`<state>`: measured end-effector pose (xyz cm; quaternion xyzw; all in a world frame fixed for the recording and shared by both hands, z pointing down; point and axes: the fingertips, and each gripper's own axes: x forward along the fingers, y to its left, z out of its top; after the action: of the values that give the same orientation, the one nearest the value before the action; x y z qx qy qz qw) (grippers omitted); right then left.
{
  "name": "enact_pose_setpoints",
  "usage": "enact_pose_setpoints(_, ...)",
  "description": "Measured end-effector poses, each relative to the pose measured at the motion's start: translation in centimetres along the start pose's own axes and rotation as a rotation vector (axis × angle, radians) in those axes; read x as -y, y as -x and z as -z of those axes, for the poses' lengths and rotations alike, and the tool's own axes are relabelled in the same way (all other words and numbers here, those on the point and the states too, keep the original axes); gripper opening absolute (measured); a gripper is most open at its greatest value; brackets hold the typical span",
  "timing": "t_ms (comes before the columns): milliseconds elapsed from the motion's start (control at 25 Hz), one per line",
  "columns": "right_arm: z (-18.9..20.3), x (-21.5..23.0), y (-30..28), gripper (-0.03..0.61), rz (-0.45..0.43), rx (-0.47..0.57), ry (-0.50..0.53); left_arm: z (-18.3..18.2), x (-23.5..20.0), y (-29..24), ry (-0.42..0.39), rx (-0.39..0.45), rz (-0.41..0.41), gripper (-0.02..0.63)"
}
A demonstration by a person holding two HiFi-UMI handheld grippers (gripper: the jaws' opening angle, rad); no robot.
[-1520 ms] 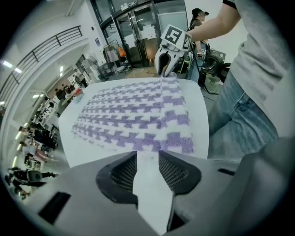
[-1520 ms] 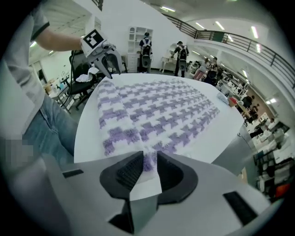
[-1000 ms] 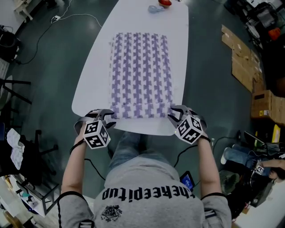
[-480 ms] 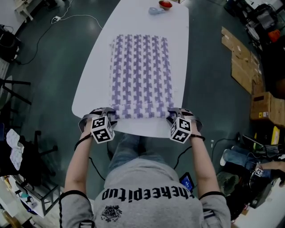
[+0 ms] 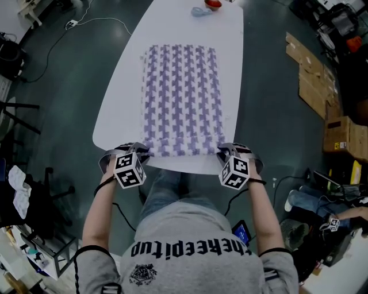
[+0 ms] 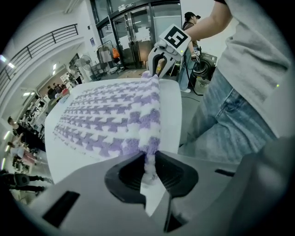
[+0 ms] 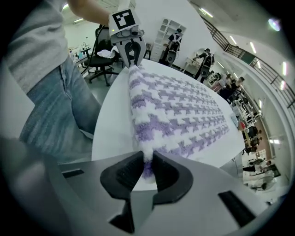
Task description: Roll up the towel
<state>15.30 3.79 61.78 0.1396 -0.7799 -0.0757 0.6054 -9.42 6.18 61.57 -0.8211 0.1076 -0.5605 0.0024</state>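
Rolling has barely begun: at the near edge of the white oval-topped bench (image 5: 118,97), a person's left gripper (image 5: 140,151) and right gripper (image 5: 225,151) each pinch a near corner of the purple-and-white houndstooth terry towel (image 5: 181,97), one at either end of its short hem. Both sets of fingers have just been closing, and each gripper's own view shows the result. The left gripper's black fingers (image 6: 174,171) are nearly together, clamped on a thin bunch of the hem, and the right gripper's fingers (image 7: 123,173) squeeze the opposite corner the same way. Between the two grips the hem looks lifted into a low ridge off the bench, but no turn of a roll appears formed yet. Beyond it the towel lies flat and spread along the bench's length, so nearly all of the rolling looks to be ahead. At the bench's far end, well clear of the towel, sits a small red object (image 5: 213,3).
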Motion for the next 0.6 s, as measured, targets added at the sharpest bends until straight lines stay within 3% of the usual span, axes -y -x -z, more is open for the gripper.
enact_pose_setpoints(200,0.1,0.0,-0.1,0.061,-0.091,0.005,-0.016,0.1,0.1,-0.3,0.035,0.028,0.113,0.072)
enact_pose_setpoints(600,1.7,1.4,0.8,0.063,-0.159,0.049,-0.171,-1.8,0.1,-0.8,0.053,0.046,0.194,0.075)
